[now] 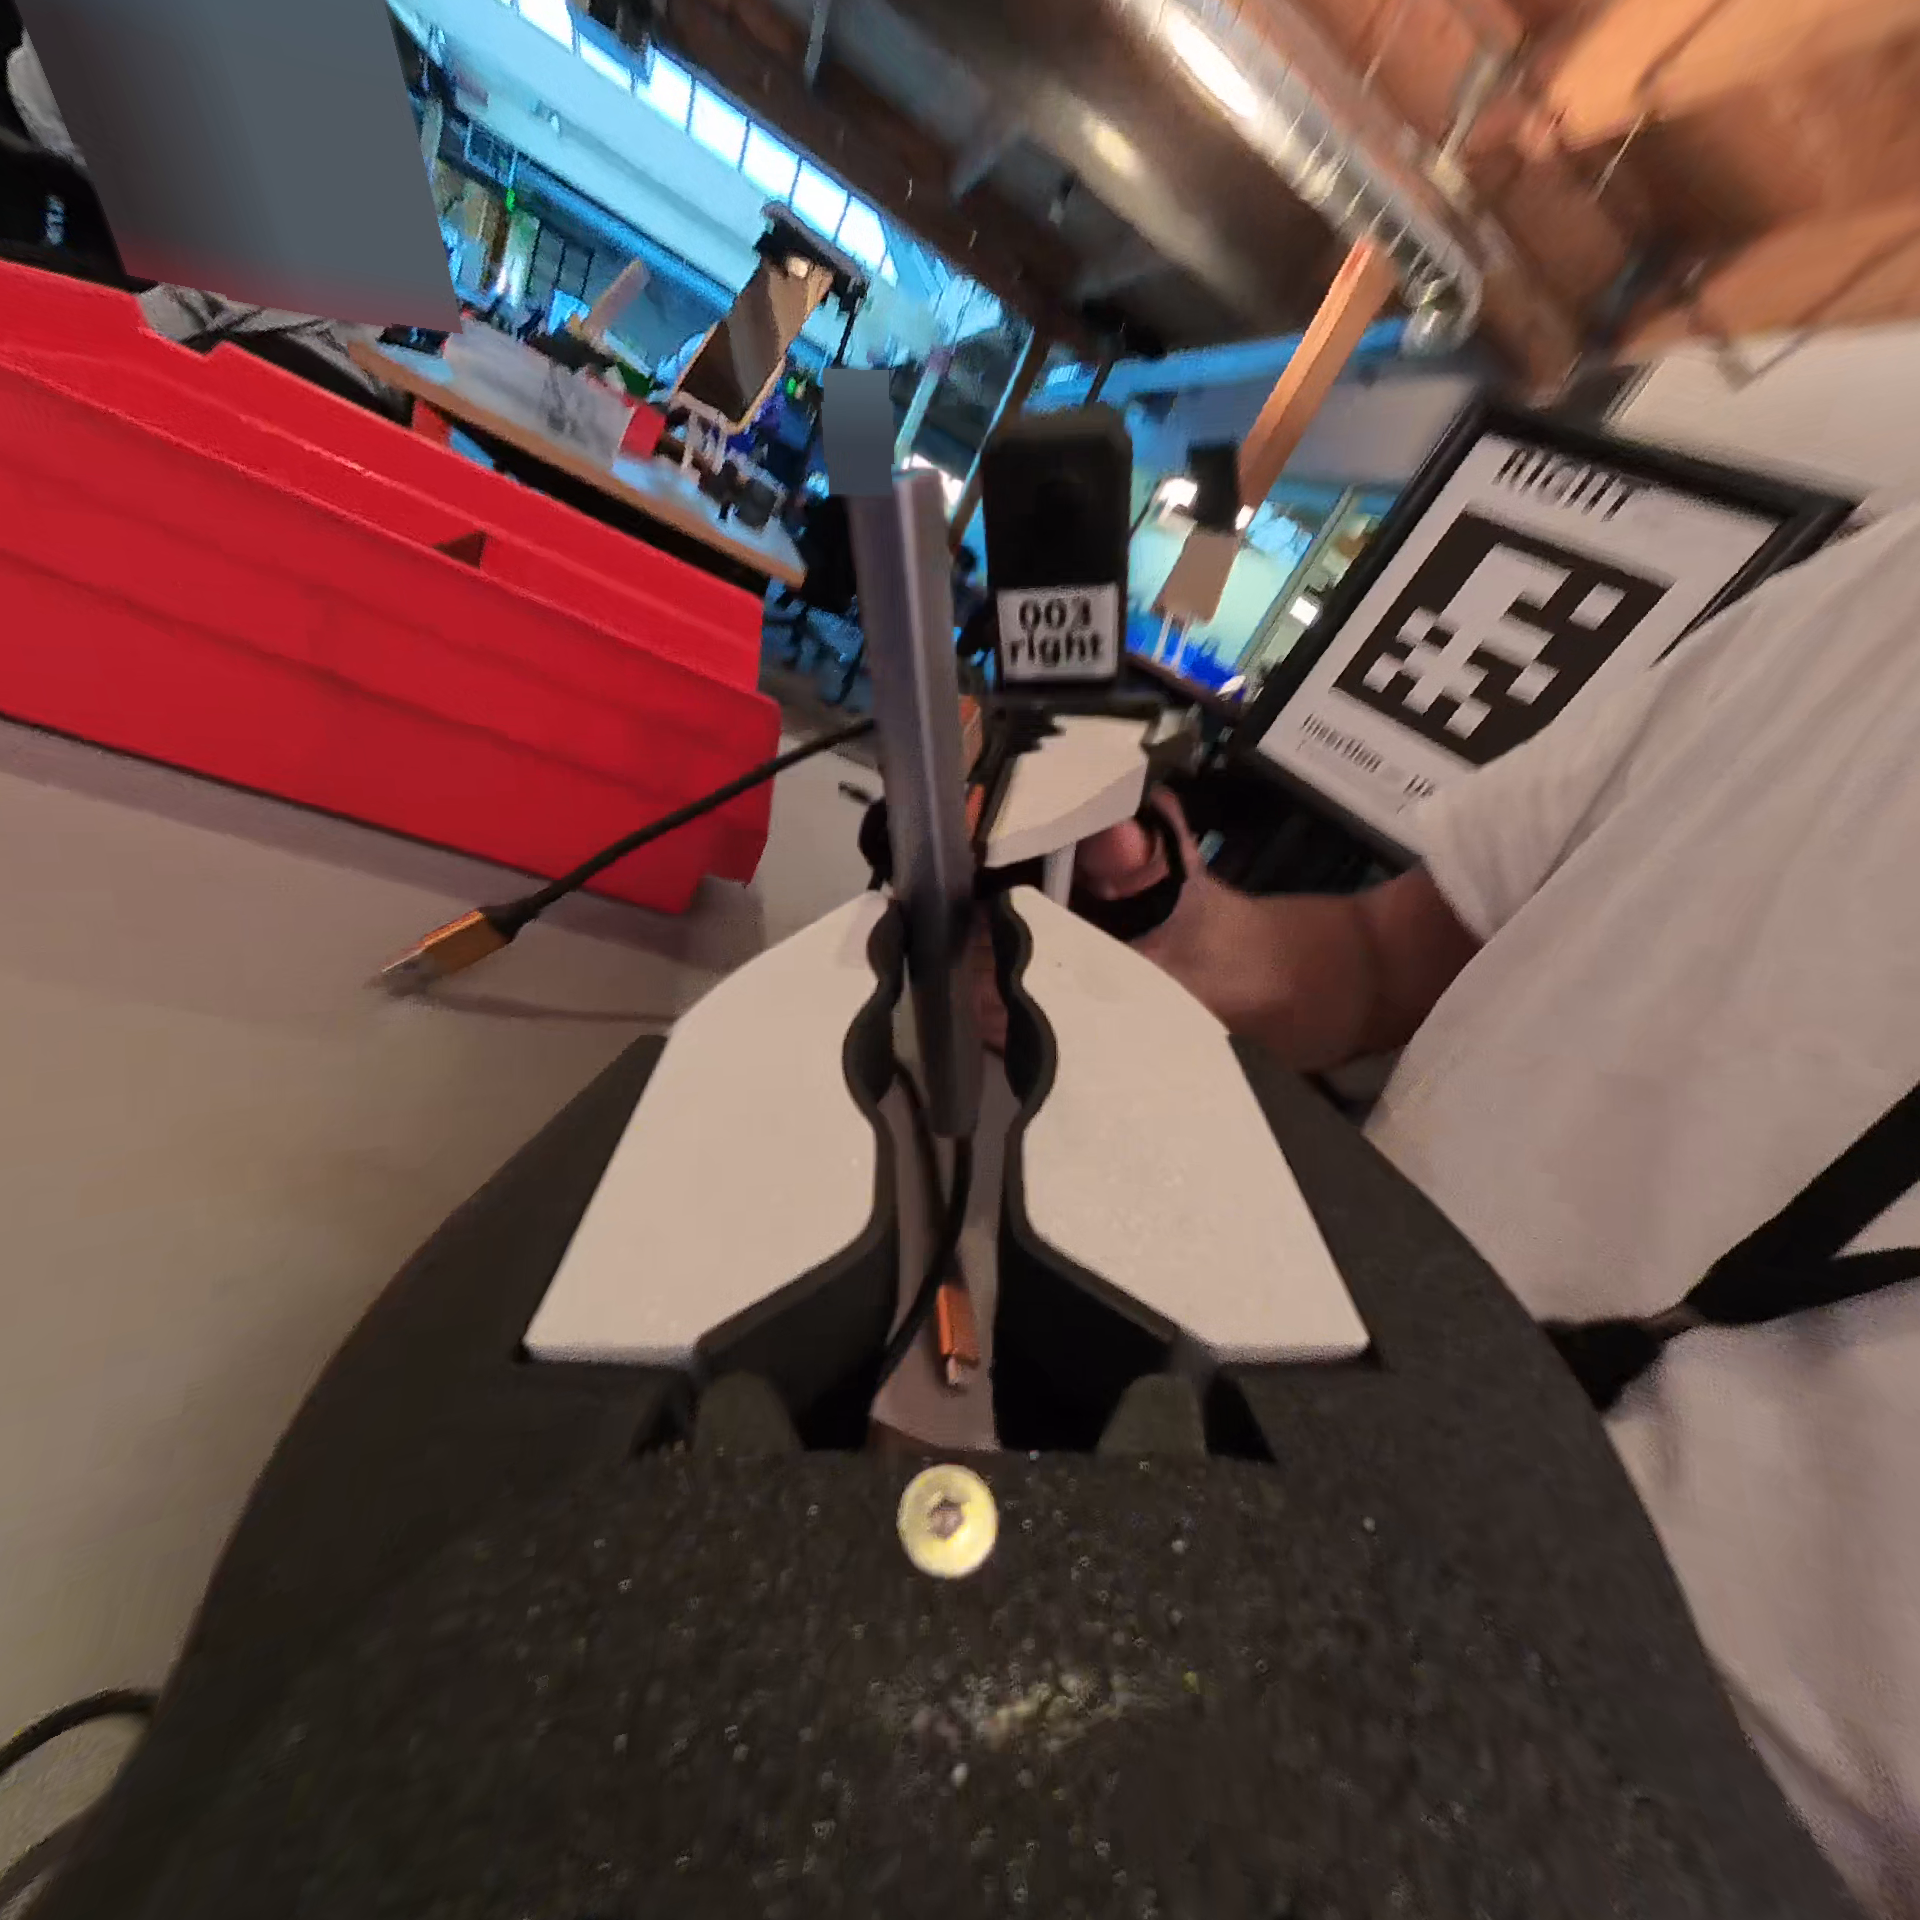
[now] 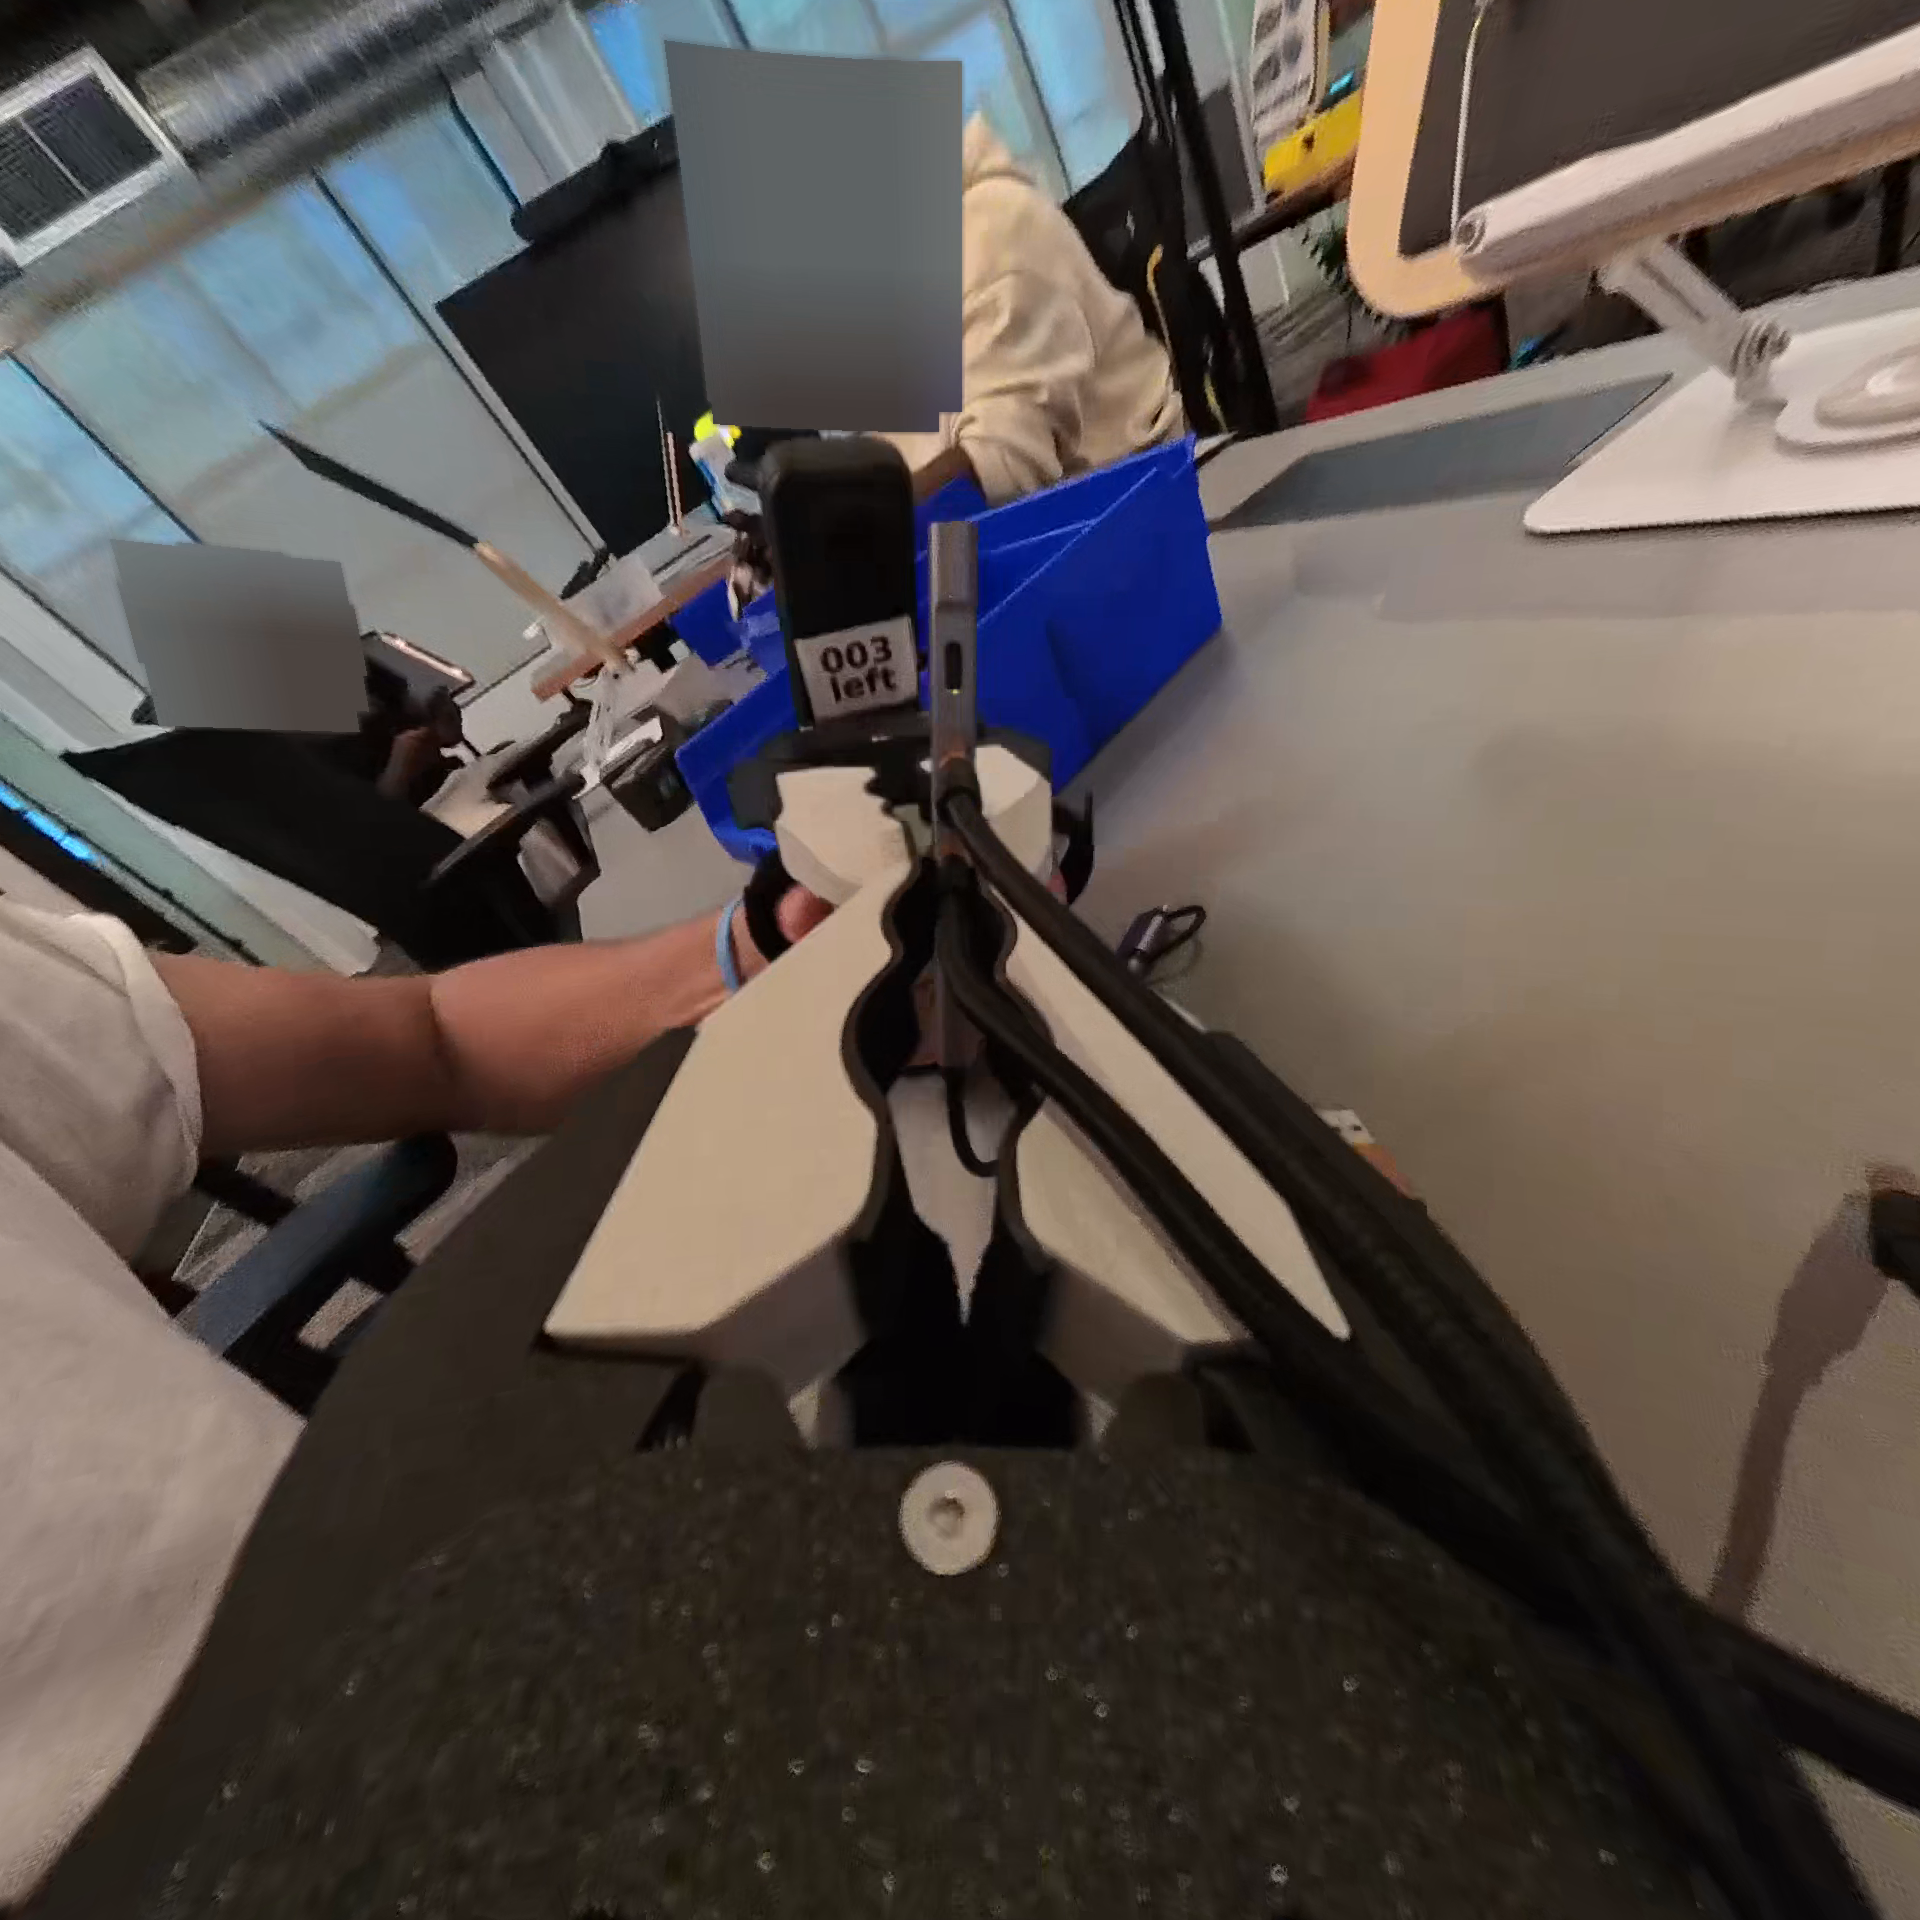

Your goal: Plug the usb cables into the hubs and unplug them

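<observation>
My left gripper (image 1: 951,920) is shut on a slim grey hub (image 1: 914,727) that stands upright between its fingers. A thin black cable hangs below the hub and ends in an orange plug (image 1: 956,1340). A second orange plug (image 1: 452,943) on a black cable lies on the grey table (image 1: 208,1143) to the left. My right gripper (image 2: 945,920) faces the left one and is shut on a small cable plug (image 2: 932,1018) just under the hub (image 2: 951,644). Thick black cables (image 2: 1195,1091) run from the hub past its right finger.
Stacked red bins (image 1: 364,644) stand on the table at left. A blue bin (image 2: 1091,623) stands behind the left gripper. A framed black-and-white marker board (image 1: 1496,634) and a white monitor stand (image 2: 1714,457) are nearby. A person in a white shirt (image 1: 1662,935) holds both grippers. The grippers are tip to tip, or close to it.
</observation>
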{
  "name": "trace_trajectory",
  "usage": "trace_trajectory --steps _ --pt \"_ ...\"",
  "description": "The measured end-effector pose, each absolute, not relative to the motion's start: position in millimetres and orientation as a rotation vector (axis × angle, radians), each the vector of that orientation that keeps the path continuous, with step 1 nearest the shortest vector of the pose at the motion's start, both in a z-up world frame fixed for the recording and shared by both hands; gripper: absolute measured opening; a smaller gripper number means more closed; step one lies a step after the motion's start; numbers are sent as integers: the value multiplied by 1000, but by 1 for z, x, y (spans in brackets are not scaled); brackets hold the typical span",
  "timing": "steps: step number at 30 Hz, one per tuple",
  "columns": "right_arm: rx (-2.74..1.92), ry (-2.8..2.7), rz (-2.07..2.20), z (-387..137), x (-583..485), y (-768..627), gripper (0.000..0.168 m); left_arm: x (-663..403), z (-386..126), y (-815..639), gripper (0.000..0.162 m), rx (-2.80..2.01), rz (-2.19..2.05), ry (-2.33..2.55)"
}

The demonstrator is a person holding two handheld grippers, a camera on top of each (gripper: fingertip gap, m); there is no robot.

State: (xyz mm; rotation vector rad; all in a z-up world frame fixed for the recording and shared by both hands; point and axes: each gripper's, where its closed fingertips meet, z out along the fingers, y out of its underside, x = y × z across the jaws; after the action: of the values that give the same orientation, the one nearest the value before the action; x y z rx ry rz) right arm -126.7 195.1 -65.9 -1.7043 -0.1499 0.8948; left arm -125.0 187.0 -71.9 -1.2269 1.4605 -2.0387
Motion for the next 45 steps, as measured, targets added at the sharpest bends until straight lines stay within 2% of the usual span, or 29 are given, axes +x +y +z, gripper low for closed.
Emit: trace_trajectory --steps 11,19,21,24,26,28,33,38,45 --pt "-1781 -197 973 -78 -131 188 4 -127 -74 180 10 -1203 -2052 1500" --pt "-1703 -184 952 -67 -135 190 2 -133 -65 180 9 -1136 -2036 1524" --pt "-1664 -177 947 -61 -133 190 3 -135 -57 182 9 -1121 -2107 1461" --pt "-1495 22 909 -25 -67 178 3 -151 -34 251 9 -1154 -2241 1051" --pt "-1568 -54 898 -30 -77 176 4 -148 -28 240 9 -1104 -2185 1092" --pt "-1600 -121 918 -36 -101 177 4 -134 -33 200 9 -1075 -2133 1259" --pt "-1705 -143 919 -57 -107 178 4 -127 -51 235 9 -1260 -2075 1105" --pt "-1791 -315 1003 -57 -137 166 4 -121 -67 234 9 -1328 -1992 1198" --pt "-1890 -553 907 -53 -155 146 4 -122 -68 228 9 -1321 -1983 1230"
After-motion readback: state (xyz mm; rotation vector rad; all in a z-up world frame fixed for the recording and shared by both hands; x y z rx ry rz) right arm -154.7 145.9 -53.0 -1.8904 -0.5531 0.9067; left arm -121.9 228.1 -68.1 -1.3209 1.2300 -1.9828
